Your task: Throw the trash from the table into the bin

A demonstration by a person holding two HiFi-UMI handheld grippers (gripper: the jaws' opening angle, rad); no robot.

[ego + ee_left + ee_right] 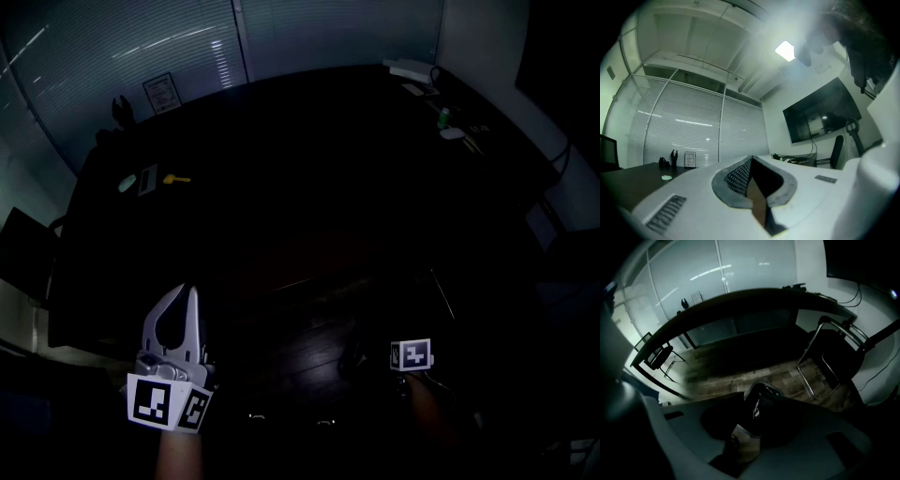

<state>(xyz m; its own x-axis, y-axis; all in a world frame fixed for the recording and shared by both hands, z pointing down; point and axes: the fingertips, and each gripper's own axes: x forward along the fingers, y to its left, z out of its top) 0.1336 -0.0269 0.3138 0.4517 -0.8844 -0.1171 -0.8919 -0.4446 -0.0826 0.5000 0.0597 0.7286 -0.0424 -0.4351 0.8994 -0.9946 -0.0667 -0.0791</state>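
Note:
The head view is very dark. My left gripper (187, 298) is at the lower left, its two pale fingers pressed together and pointing away over the near edge of the dark table (309, 169). In the left gripper view the jaws (751, 160) meet at the tips with nothing between them. My right gripper (410, 355) shows only its marker cube, low on the right, aimed down at the floor. In the right gripper view its jaws (759, 411) stand apart, and a black glossy thing (764, 401), seemingly a lined bin, fills the gap. Small bits, one yellow (175, 178), lie far left on the table.
A mint object (127, 184) and a framed sign (161, 93) are at the table's far left; white and green items (443, 117) at its far right. A metal-framed chair (825, 357) stands on the wooden floor (740, 371) right of the right gripper. A wall screen (820, 117) hangs on the right.

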